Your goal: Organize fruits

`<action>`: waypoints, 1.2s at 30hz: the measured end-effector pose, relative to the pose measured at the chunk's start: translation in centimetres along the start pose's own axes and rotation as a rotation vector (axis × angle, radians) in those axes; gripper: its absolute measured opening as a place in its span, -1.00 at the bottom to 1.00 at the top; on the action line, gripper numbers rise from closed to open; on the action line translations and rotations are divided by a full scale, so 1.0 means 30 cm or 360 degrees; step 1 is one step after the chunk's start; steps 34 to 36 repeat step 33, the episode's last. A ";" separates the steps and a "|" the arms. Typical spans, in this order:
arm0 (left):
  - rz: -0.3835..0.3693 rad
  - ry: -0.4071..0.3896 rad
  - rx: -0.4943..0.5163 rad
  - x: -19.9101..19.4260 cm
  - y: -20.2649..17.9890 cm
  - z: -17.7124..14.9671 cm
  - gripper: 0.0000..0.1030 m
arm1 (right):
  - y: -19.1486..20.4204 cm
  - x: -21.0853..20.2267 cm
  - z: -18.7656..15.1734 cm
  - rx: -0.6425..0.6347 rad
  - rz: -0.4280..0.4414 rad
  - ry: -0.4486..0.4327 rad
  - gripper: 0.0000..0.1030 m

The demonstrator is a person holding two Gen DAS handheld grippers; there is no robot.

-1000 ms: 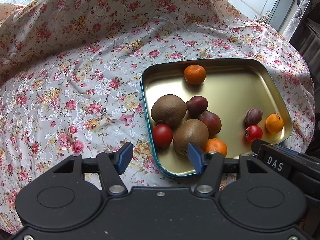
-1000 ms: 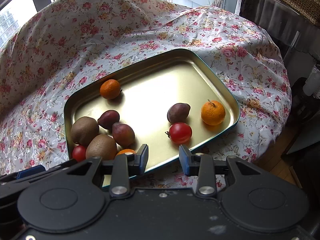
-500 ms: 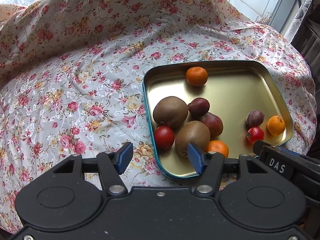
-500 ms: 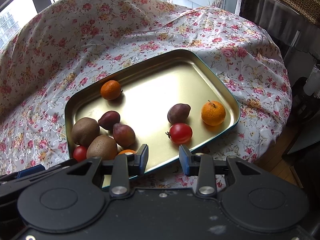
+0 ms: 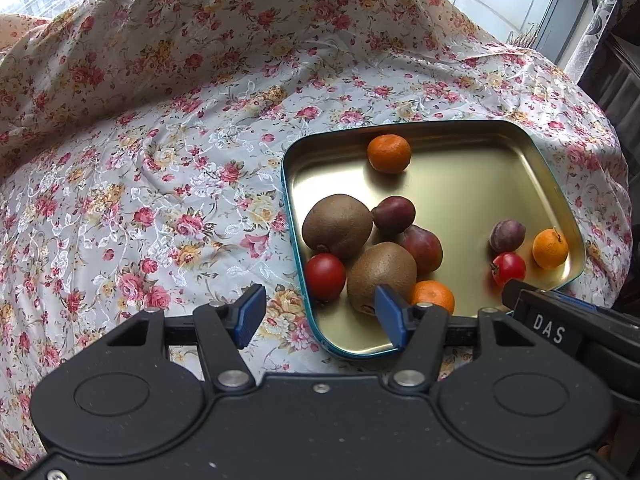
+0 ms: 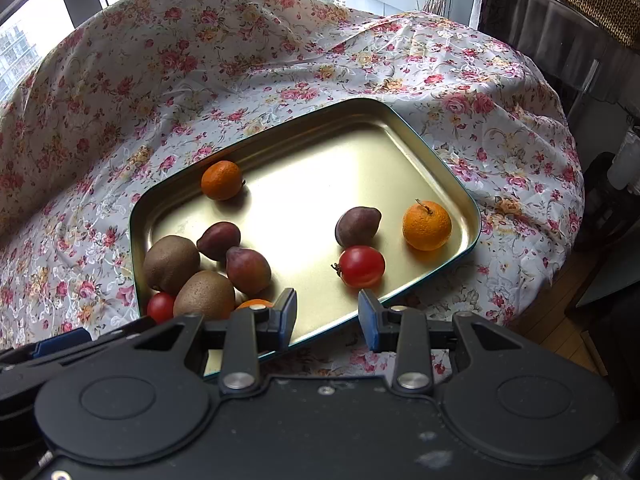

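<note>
With nine fruits loose in the tray (image 6: 440, 168), a cluster at its left end and a tomato (image 6: 362, 266), plum (image 6: 357, 225) and orange (image 6: 427, 225) at its right, both the left gripper (image 5: 320, 316) and right gripper (image 6: 327, 316) hover released and empty, so take outliers singly, centring each between the pads before closing gently.

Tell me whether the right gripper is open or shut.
Open. The right gripper shows a clear gap between its blue pads, nothing held; tray visible through it.
</note>
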State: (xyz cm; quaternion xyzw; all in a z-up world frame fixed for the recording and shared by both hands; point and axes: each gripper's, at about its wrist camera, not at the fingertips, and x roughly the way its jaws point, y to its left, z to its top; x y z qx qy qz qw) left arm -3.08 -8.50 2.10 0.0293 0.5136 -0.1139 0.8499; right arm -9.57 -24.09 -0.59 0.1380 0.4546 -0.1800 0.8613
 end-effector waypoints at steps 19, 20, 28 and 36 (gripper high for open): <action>0.0016 0.0010 0.0033 0.004 -0.012 -0.004 0.23 | -0.008 0.002 0.002 0.0006 0.0010 0.0004 -0.28; 0.0014 0.0011 0.0035 0.004 -0.012 -0.005 0.23 | -0.008 0.002 0.002 0.0006 0.0010 0.0006 -0.27; 0.0013 0.0001 0.0045 0.001 -0.015 -0.005 0.23 | -0.011 -0.002 0.004 0.0017 0.0012 0.0004 -0.27; 0.0020 -0.0010 0.0049 -0.002 -0.016 -0.005 0.23 | -0.011 -0.004 0.002 0.0022 0.0009 0.0003 -0.27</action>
